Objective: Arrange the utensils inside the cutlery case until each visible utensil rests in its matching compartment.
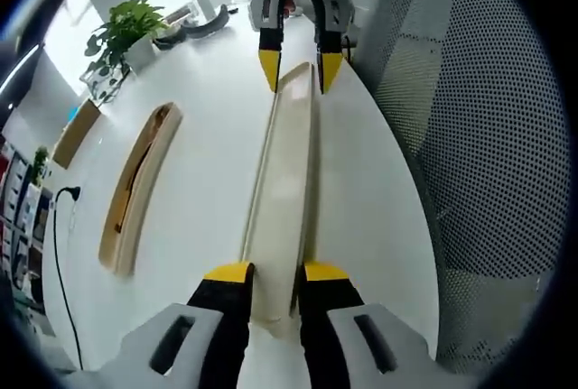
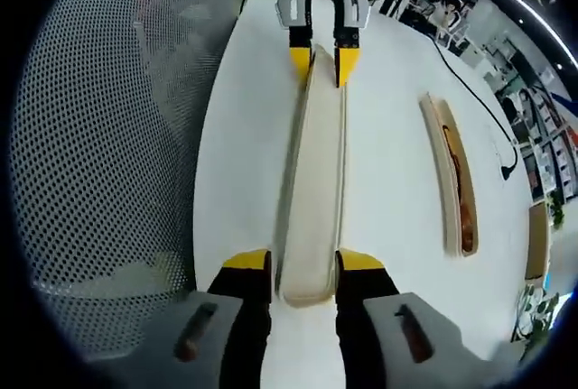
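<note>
Left gripper (image 1: 276, 273) jaws clamp lid (image 1: 287, 190) end | right gripper (image 2: 302, 263) jaws clamp opposite end

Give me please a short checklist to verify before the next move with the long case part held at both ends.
1. Left gripper around near end of lid: ok.
2. Right gripper around the other end: ok.
3. Jaws squeezing lid firmly: cannot tell.
4. Lid level above table: cannot tell.
5. Tray with utensils lies apart from lid, in view: ok.
6. Each utensil in its matching compartment: cannot tell, too small.
</note>
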### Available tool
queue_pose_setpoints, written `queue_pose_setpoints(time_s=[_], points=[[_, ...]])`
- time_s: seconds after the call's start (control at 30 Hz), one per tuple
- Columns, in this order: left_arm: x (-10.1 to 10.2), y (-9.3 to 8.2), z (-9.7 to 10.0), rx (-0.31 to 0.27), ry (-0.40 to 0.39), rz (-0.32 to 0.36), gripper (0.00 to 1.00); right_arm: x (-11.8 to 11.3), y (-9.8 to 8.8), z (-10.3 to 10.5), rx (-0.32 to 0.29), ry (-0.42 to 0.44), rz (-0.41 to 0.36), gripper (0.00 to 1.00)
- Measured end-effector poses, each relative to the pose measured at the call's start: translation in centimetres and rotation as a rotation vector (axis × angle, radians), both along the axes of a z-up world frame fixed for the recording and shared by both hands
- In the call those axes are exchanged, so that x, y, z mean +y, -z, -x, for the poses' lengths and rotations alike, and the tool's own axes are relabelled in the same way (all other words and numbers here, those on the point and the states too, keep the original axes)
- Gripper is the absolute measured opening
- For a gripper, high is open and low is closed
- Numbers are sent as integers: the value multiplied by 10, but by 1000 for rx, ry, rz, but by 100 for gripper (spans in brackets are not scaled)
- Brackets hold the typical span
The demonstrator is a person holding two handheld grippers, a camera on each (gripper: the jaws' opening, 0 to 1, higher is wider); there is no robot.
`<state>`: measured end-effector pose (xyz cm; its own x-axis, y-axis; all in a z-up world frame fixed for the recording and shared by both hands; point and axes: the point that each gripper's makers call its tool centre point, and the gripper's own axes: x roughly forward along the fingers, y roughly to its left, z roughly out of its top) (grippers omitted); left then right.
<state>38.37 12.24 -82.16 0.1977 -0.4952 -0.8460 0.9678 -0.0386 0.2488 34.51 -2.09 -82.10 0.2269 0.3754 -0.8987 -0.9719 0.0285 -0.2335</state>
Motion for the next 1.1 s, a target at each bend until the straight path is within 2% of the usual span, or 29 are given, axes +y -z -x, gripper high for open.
queue_pose_setpoints(time_s=[0.13,0.2,0.23,0.27,0.3,0.33,0.4,0.47,0.53,0.83,0.87,0.9,1.1], points=[[0,0,0,1,-2,1,20,-2,1,-6,-78,0,34,19],[0,0,0,1,-3,1,20,-4,2,-8,-108,-19,51,13],[0,0,0,0,-1,1,20,-4,2,-10,-132,-33,59,13],[0,0,0,-2,1,0,20,-4,2,-9,-129,-27,57,13],[0,0,1,-3,3,0,19,-5,0,-13,-157,-7,57,11],[0,0,1,-3,2,0,19,-7,-5,-20,-212,6,60,7],[0,0,2,5,2,-1,16,-5,-11,-24,-240,-2,45,1],[0,0,5,9,8,1,15,-6,-12,-22,-221,1,50,1],[0,-1,4,9,9,1,15,-6,-11,-22,-239,-23,60,1],[0,-1,5,6,6,-3,14,-7,-9,-23,-231,-10,56,0],[1,0,3,-8,0,-8,13,-7,-10,-24,-226,-7,52,0],[0,-1,2,-32,32,-19,12,-7,-10,-24,-219,0,49,0],[1,0,0,-38,28,-33,9,-7,-10,-26,-178,7,42,0]])
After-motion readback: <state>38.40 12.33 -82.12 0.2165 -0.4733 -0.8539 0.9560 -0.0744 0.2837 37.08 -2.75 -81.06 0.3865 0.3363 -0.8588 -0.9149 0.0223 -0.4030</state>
